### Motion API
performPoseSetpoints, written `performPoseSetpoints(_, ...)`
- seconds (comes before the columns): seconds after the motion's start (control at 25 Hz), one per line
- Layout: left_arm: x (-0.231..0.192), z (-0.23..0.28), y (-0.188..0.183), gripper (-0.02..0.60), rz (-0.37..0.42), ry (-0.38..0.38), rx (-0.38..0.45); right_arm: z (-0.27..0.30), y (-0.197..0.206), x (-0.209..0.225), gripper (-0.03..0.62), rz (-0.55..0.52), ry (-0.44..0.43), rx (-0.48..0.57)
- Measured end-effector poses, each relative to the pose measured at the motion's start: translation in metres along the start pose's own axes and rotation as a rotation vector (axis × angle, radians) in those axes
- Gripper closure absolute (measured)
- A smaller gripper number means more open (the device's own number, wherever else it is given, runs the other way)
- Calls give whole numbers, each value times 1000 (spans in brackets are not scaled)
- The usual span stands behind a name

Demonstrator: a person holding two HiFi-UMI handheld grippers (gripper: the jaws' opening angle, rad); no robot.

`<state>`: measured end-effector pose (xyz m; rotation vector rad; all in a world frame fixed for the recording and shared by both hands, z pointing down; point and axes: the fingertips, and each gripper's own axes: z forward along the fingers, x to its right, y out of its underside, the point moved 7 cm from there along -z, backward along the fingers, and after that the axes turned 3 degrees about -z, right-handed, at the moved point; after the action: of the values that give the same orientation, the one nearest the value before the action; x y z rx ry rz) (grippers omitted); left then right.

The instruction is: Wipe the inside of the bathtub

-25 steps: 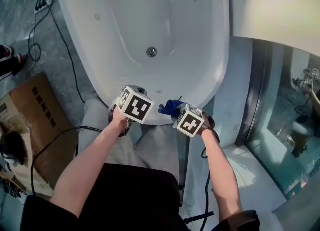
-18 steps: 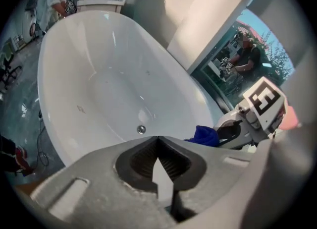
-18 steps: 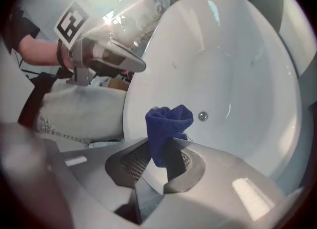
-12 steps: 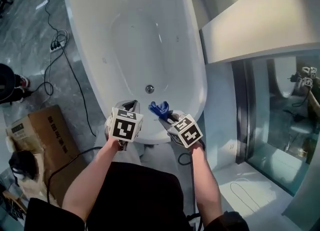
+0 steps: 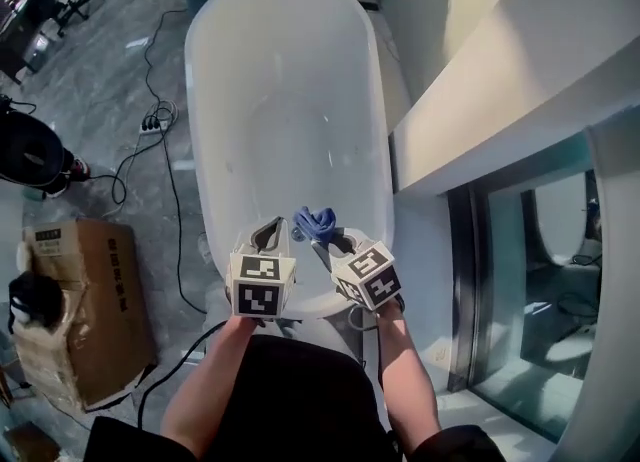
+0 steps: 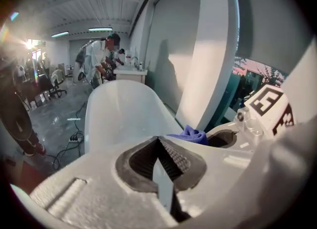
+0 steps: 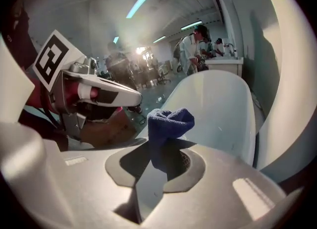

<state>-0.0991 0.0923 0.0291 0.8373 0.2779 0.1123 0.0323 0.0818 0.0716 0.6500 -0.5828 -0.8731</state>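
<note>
The white oval bathtub (image 5: 285, 100) stretches away from me, dry and bare inside. A blue cloth (image 5: 315, 221) is bunched in my right gripper (image 5: 331, 239), which is shut on it just above the tub's near rim. In the right gripper view the cloth (image 7: 169, 121) sticks up out of the closed jaws, with the tub (image 7: 218, 104) beyond. My left gripper (image 5: 270, 234) hangs close beside it on the left, shut with nothing between its ribbed pads (image 6: 171, 158). In the left gripper view the cloth (image 6: 190, 135) shows to the right.
A cardboard box (image 5: 85, 300) stands on the grey floor to the left, with cables and a power strip (image 5: 150, 125) near the tub. A pale wall ledge (image 5: 500, 80) and a glass partition (image 5: 520, 280) run along the right. People stand at a far counter (image 6: 101, 57).
The view has lifted, so the whole tub now shows. Both grippers have risen a little at the near rim, still close together, and the cloth stays in the right one.
</note>
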Motion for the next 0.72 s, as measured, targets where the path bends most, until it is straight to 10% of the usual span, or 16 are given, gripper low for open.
performPoseSetpoints(0.32,0,-62,-59,580,32,-74,175,-42,-100,-22,522,-217,12,134)
performPoseSetpoints(0.72,-40,-160,-191,580,156,-123,555,-94,-260,-70,522,-279,125,544)
